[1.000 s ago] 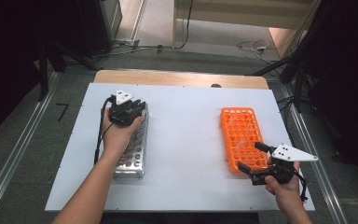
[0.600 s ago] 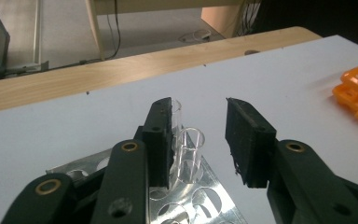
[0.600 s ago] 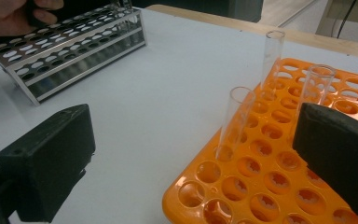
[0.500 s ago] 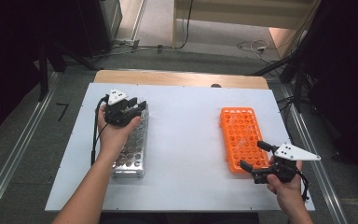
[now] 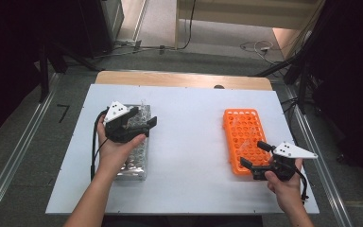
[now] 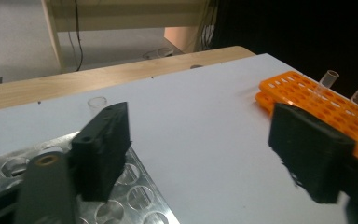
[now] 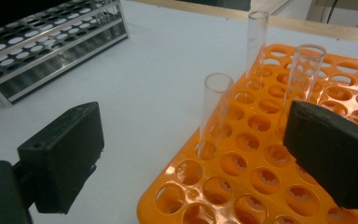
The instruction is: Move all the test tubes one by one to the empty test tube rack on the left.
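Note:
A metal rack (image 5: 131, 158) lies on the left of the white table, and a clear tube (image 6: 97, 103) stands in its far end. My left gripper (image 5: 144, 117) hovers over that rack's far half. Its jaws have just been opening and now stand open with nothing between them (image 6: 205, 154). The orange rack (image 5: 242, 135) sits on the right and holds three upright clear tubes (image 7: 213, 112). My right gripper (image 5: 253, 155) is at the orange rack's near end. Its jaws have just been closing slightly but stay open (image 7: 200, 154), and the tubes stand ahead of them, untouched.
A wooden strip (image 5: 184, 79) runs along the table's far edge. Bare white tabletop (image 5: 189, 142) lies between the two racks. Cables and dark stands are on the floor beyond and to the right.
My left gripper has pulled back from the metal rack's far end toward the person, and its jaws have opened wide. The right hand has hardly moved.

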Tool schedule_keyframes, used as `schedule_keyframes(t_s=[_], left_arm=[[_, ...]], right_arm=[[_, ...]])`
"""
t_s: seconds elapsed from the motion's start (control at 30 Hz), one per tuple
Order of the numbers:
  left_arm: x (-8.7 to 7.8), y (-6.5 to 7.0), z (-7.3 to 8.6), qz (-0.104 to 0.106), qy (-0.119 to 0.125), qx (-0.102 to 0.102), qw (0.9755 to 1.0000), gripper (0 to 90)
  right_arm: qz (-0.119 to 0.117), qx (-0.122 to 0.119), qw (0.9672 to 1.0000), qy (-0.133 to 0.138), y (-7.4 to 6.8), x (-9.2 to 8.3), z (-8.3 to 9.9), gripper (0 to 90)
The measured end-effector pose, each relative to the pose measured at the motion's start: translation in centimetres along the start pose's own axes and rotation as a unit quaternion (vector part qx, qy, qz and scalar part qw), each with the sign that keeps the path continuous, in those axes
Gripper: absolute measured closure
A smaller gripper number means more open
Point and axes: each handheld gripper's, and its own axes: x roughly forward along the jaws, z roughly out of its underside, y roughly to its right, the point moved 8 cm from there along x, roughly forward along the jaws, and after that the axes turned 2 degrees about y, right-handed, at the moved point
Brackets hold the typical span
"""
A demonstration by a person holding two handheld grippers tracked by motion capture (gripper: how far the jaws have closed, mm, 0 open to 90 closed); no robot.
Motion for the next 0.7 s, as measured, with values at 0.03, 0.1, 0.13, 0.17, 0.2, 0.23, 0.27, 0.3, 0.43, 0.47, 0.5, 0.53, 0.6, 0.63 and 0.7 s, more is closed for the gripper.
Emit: schedule_keyframes(t_s=[0.03,0.1,0.13,0.17,0.2,0.23,0.27,0.3,0.43,0.47,0.5,0.53,0.6,0.63,0.7], left_arm=[[-0.3,0.3,0.1,0.004,0.002,0.003,1.0,14.5],[-0.8,1.0,0.2,0.012,0.006,0.003,0.9999,12.1],[-1.1,1.3,0.3,0.015,0.006,0.004,0.9999,11.1],[-1.3,1.5,0.3,0.017,0.009,0.001,0.9998,10.2],[-1.6,1.7,0.3,0.021,0.012,0.001,0.9997,9.3],[-1.7,1.9,0.3,0.024,0.013,0.002,0.9996,8.0],[-1.9,2.1,0.3,0.026,0.012,0.001,0.9996,6.2],[-1.9,2.2,0.4,0.03,0.01,0.004,0.9995,3.5],[-2.5,2.8,0.6,0.041,0.013,0.003,0.9991,0.0],[-2.5,2.9,0.7,0.043,0.012,0.003,0.999,0.0],[-2.6,3.1,0.8,0.047,0.01,0.003,0.9988,0.0],[-2.6,3.4,0.9,0.05,0.009,0.004,0.9987,0.0],[-2.7,3.9,1.2,0.058,0.009,0.002,0.9983,0.0],[-2.7,4.2,1.4,0.061,0.006,0.003,0.9981,0.0],[-2.6,4.6,1.8,0.064,0.0,0.007,0.9979,0.0]], right_arm=[[0.0,0.0,1.0,-0.003,0.1,0.2,0.1,4.8],[0.005,0.003,0.9999,-0.008,0.4,0.6,0.4,9.9],[0.007,0.005,0.9999,-0.012,0.5,0.8,0.6,12.5],[0.007,0.007,0.9998,-0.015,0.6,1.0,0.7,14.2],[0.005,0.009,0.9998,-0.019,0.7,1.3,0.9,16.2],[0.006,0.012,0.9997,-0.022,0.7,1.5,1.1,18.5],[0.007,0.017,0.9995,-0.025,0.8,1.7,1.2,21.6],[0.009,0.024,0.9993,-0.028,0.8,1.9,1.3,24.1],[0.02,0.035,0.9985,-0.036,1.1,2.6,1.5,34.5],[0.024,0.038,0.9982,-0.04,1.2,2.7,1.6,36.9],[0.029,0.038,0.998,-0.042,1.3,2.8,1.7,39.6],[0.032,0.039,0.9979,-0.042,1.3,2.8,1.7,42.2],[0.029,0.041,0.9977,-0.045,1.3,2.9,1.7,46.0],[0.031,0.039,0.9976,-0.048,1.3,2.9,1.7,48.3],[0.035,0.039,0.9973,-0.052,1.2,3.1,1.8,52.1]])
